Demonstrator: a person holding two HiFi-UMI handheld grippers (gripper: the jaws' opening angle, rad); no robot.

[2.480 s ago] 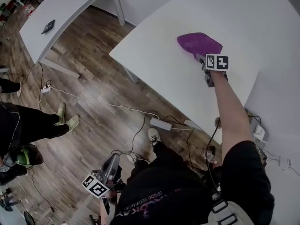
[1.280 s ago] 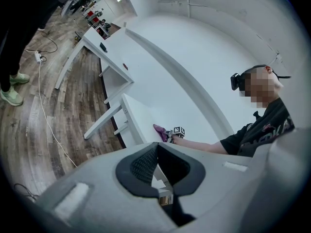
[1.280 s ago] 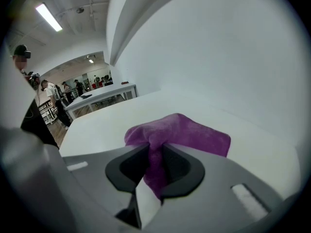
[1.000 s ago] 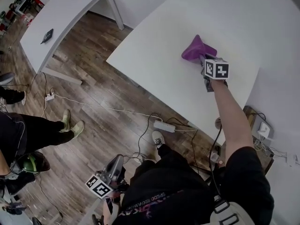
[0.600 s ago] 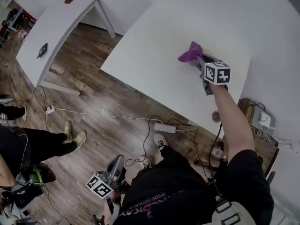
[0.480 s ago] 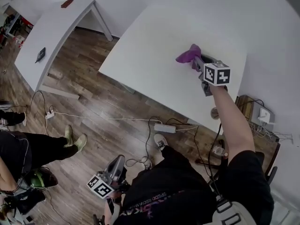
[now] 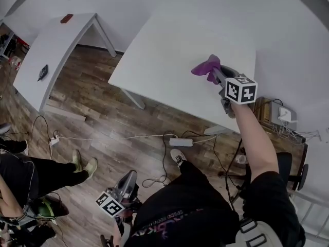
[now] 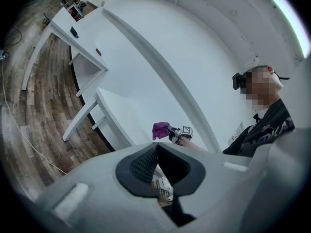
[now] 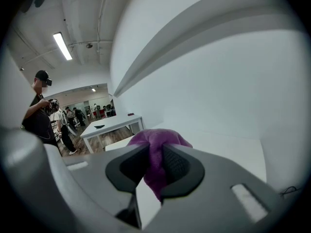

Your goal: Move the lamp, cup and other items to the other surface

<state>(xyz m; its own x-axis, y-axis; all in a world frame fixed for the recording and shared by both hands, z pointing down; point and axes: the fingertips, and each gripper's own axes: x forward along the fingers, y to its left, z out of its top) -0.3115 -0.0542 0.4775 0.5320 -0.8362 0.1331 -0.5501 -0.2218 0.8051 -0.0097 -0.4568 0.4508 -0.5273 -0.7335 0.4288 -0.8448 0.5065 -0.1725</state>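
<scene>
Wooden floor [image 7: 103, 112] surrounds a white bench [image 7: 164, 50] in the head view, where the right hand-held gripper [image 7: 214, 73] holds a purple cloth [image 7: 204, 66] above it. Left gripper view: the left hand-held gripper [image 8: 156, 148] is closed and empty. Right gripper view: the pads [image 9: 177, 166] clamp the cloth.

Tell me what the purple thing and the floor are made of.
Purple cloth: soft matte fabric, perhaps microfibre; it bunches and hangs in limp folds. Floor: wood or wood-look laminate, going by plank seams and streaky grain; low sheen.
</scene>
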